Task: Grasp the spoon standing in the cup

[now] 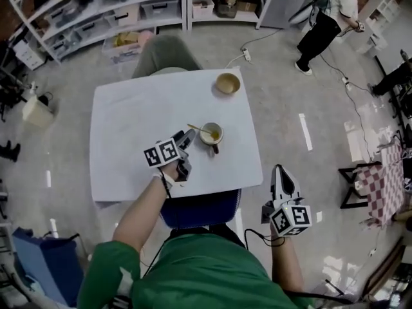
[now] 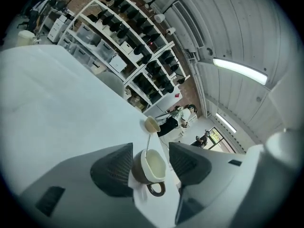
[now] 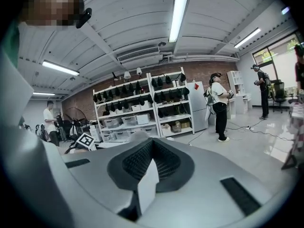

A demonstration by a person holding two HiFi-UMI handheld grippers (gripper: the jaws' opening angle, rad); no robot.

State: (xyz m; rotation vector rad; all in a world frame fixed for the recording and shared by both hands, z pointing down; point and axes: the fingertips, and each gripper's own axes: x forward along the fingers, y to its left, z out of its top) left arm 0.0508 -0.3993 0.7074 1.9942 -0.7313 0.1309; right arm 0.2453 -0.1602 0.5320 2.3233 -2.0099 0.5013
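Observation:
A brown cup with a cream inside (image 1: 211, 134) stands on the white table (image 1: 129, 121), its handle toward me. A thin spoon (image 1: 196, 129) stands in it, the handle leaning left. My left gripper (image 1: 190, 137) is just left of the cup, low over the table. In the left gripper view the cup (image 2: 151, 169) and the spoon handle (image 2: 148, 145) show in the gap of the left gripper (image 2: 151, 151), whose jaws stand wide and touch neither. My right gripper (image 1: 280, 172) hangs off the table's right front corner; the right gripper (image 3: 149, 148) has its pads together, holding nothing.
A tan bowl (image 1: 227, 83) sits near the table's far right corner, also seen as the bowl (image 2: 151, 124) beyond the cup. A grey chair (image 1: 166, 55) stands behind the table, a blue seat (image 1: 199, 209) at its front. Shelving (image 1: 129, 5) lines the back; a person (image 1: 325, 24) stands far right.

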